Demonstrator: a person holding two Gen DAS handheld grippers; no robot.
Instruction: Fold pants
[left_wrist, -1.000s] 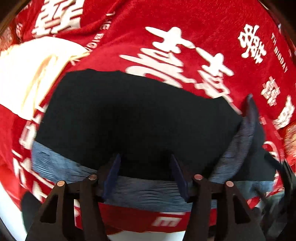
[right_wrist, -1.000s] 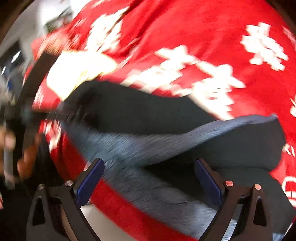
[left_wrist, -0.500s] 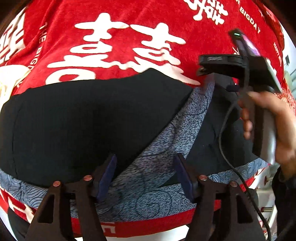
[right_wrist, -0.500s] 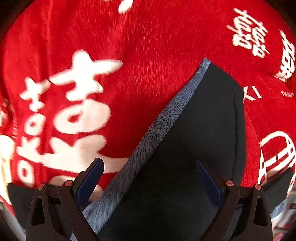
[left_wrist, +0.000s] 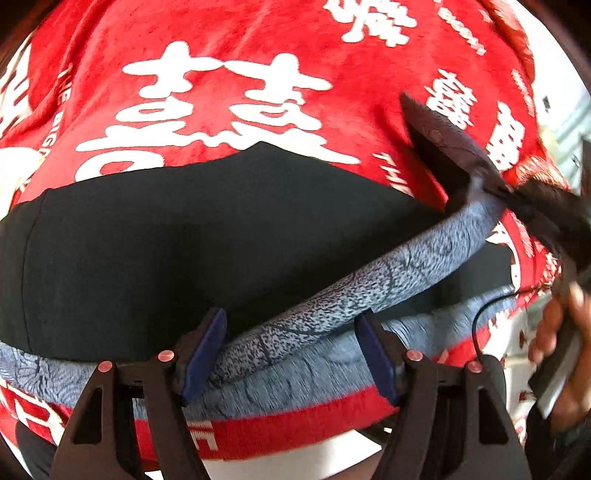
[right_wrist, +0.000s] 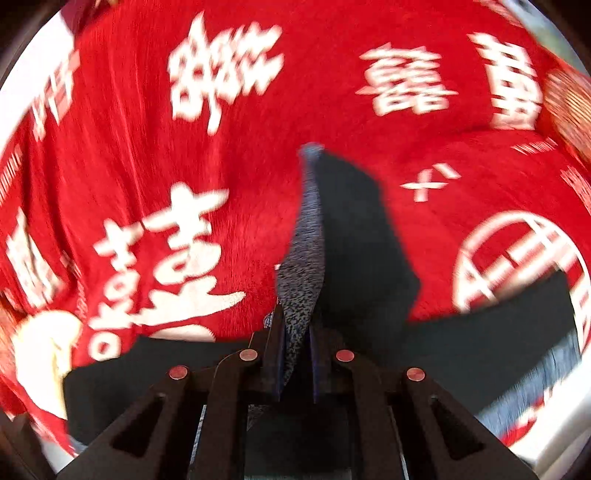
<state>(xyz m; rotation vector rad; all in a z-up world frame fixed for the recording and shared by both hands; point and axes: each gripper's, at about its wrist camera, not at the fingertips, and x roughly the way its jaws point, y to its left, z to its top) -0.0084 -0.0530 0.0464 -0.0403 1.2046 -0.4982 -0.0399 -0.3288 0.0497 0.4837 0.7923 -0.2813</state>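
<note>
Right gripper (right_wrist: 297, 363) clamps the pants' (left_wrist: 184, 240) grey waistband (right_wrist: 301, 280), lifted toward 12 o'clock. Left gripper (left_wrist: 291, 354) open, straddling waistband.

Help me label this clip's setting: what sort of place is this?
Probably a home bed or table: black pants with a grey patterned waistband lie on a plush red cloth printed with white Chinese characters. Little else shows.
</note>
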